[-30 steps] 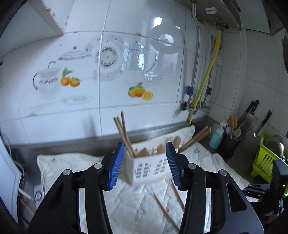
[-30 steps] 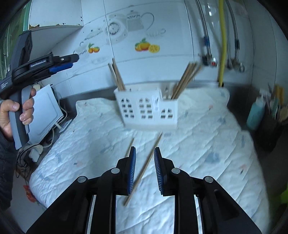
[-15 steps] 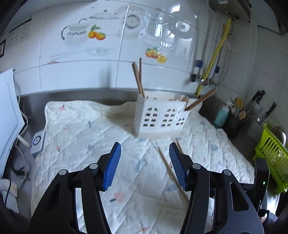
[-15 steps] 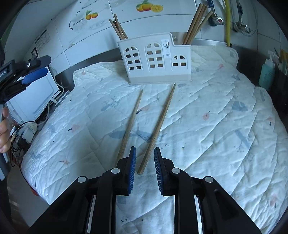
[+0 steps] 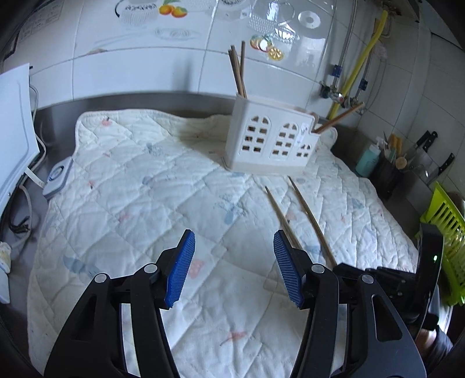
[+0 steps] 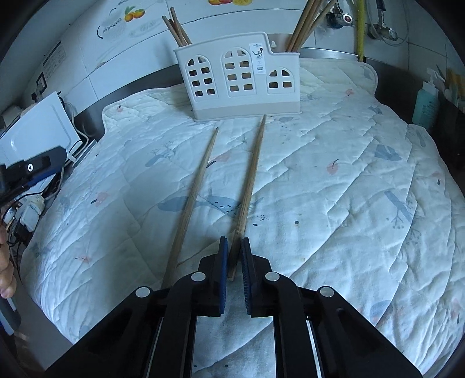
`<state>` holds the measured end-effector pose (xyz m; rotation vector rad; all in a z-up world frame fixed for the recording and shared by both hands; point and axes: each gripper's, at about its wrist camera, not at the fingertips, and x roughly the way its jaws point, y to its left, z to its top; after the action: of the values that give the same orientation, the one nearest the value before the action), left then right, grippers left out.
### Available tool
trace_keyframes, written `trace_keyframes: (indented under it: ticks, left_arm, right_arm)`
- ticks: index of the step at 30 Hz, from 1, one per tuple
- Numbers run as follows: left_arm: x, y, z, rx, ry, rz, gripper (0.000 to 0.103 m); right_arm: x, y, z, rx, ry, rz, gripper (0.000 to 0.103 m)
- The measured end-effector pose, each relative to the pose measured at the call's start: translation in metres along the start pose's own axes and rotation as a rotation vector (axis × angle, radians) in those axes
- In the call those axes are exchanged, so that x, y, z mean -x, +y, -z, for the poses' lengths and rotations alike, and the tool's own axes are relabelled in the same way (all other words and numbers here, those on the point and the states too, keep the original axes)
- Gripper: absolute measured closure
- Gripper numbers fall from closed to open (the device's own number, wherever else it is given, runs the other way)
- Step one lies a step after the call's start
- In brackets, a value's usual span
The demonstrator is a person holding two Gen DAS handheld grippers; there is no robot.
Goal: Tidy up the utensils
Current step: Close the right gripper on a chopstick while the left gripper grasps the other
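Note:
Two loose wooden chopsticks lie on the quilted mat [image 6: 348,180], running toward the white holder [image 6: 241,78]. My right gripper [image 6: 234,247] is closing on the near end of the right chopstick [image 6: 251,180], with its blue pads pressed against it. The left chopstick [image 6: 194,197] lies free beside it. More chopsticks [image 6: 305,26] stand in the holder's end compartments. My left gripper [image 5: 232,235] hovers open over the mat with nothing between its pads. The loose chopsticks [image 5: 308,209] lie to its right and the holder [image 5: 270,142] is beyond.
A white board [image 5: 14,139] and cables stand off the mat's left edge. A teal bottle [image 5: 367,160], a dark utensil pot, knives and a green rack [image 5: 444,221] line the right side. The tiled wall and pipes rise behind the holder.
Both grippers have come down toward the mat. The right jaws have closed on the near end of the right chopstick. The left jaws stand slightly wider than before.

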<state>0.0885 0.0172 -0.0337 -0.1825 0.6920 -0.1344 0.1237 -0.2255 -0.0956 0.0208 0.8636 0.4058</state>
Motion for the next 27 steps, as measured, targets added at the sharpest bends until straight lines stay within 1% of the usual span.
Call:
trace_keyframes:
  ticks: [5, 10, 13, 15, 18, 21, 25, 27]
  left_arm:
    - [-0.010, -0.022, 0.020, -0.031, 0.043, 0.034, 0.047]
    - [-0.024, -0.056, 0.044, -0.060, 0.106, 0.098, 0.048]
    - [-0.032, -0.074, 0.057, -0.050, 0.138, 0.129, 0.049]
    - [-0.037, -0.082, 0.063, -0.046, 0.151, 0.132, 0.051]
    - [-0.044, -0.092, 0.068, -0.037, 0.170, 0.135, 0.056]
    - [-0.050, -0.098, 0.072, -0.030, 0.181, 0.128, 0.066]
    - [-0.056, -0.105, 0.077, -0.035, 0.189, 0.111, 0.076]
    - [-0.059, -0.107, 0.079, -0.037, 0.186, 0.093, 0.078]
  right_arm:
    - [0.012, -0.016, 0.003, -0.020, -0.023, 0.028, 0.097]
    - [0.027, -0.031, 0.011, -0.033, -0.036, 0.041, 0.097]
    - [0.034, -0.038, 0.018, -0.039, -0.042, 0.048, 0.097]
    - [0.038, -0.040, 0.021, -0.036, -0.045, 0.058, 0.097]
    - [0.043, -0.046, 0.026, -0.048, -0.048, 0.057, 0.097]
    - [0.045, -0.051, 0.028, -0.061, -0.053, 0.059, 0.097]
    - [0.044, -0.055, 0.032, -0.070, -0.050, 0.055, 0.097]
    - [0.044, -0.055, 0.032, -0.073, -0.051, 0.053, 0.096]
